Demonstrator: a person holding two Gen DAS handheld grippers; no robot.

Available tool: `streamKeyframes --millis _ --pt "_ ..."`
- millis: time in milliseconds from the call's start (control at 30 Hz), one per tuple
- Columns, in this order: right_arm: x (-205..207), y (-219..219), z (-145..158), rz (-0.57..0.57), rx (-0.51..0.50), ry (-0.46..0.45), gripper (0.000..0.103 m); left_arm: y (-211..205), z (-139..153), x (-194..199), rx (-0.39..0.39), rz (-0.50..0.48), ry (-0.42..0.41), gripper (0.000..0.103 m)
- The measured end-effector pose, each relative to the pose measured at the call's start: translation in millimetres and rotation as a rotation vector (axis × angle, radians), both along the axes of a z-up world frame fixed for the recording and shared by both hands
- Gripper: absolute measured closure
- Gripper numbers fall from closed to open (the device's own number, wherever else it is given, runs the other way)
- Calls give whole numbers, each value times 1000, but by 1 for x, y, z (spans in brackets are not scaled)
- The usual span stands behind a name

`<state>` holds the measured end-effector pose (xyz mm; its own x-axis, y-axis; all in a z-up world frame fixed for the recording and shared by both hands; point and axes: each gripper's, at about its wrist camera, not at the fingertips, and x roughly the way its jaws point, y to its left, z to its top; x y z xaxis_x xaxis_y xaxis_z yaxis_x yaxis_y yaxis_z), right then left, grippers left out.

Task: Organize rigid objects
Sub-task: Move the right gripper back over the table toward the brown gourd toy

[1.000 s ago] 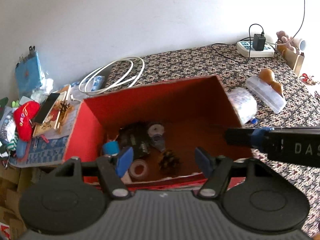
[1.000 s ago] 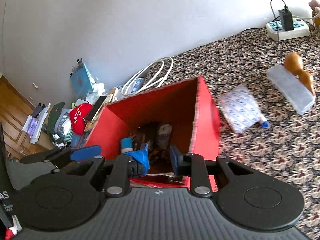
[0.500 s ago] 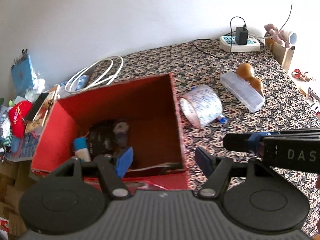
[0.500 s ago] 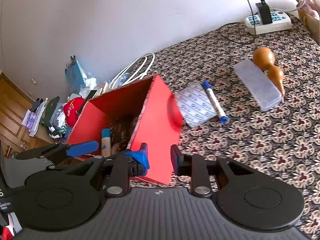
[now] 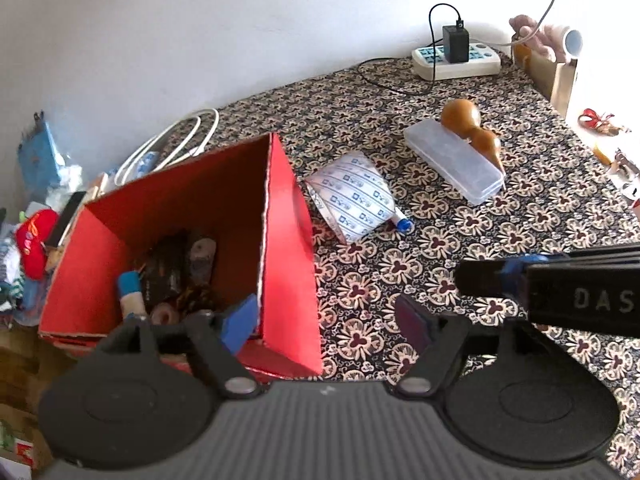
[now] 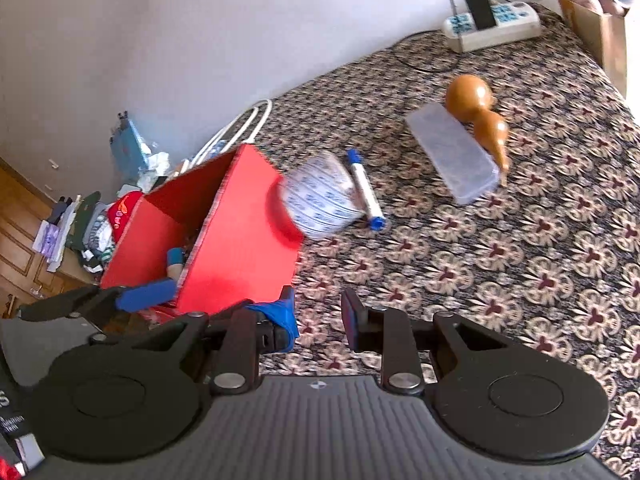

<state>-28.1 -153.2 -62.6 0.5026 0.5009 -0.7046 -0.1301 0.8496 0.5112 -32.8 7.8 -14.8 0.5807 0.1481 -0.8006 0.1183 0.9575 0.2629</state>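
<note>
A brown gourd [image 6: 476, 116] lies touching a clear plastic case [image 6: 452, 158], near the red box [image 5: 240, 248].

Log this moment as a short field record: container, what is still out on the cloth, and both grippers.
container: red box, open top, small items inside
still out: tape roll, blue-capped marker beside it, clear plastic case, gourd against the case
left gripper: open, empty
right gripper: open, empty
surface: patterned cloth
</note>
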Motion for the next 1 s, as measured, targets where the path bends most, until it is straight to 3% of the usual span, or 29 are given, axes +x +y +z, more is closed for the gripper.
streamKeyframes --millis 100,300,500,633,1000 --pt "-1 -13 -6 -19 5 15 95 -4 -1 1 1 8 -3 22" --pt "2 -38 -15 -57 7 30 95 -20 10 -3 26 -19 -87 18" --pt "9 -57 -29 -88 -16 58 95 -47 -3 -6 -33 -102 -81 18" --pt "22 -66 -39 -99 -57 63 95 -60 -17 -3 -127 -173 -68 18" --pt "92 -81 -49 -179 -151 33 95 -73 -61 29 -261 -279 -33 19"
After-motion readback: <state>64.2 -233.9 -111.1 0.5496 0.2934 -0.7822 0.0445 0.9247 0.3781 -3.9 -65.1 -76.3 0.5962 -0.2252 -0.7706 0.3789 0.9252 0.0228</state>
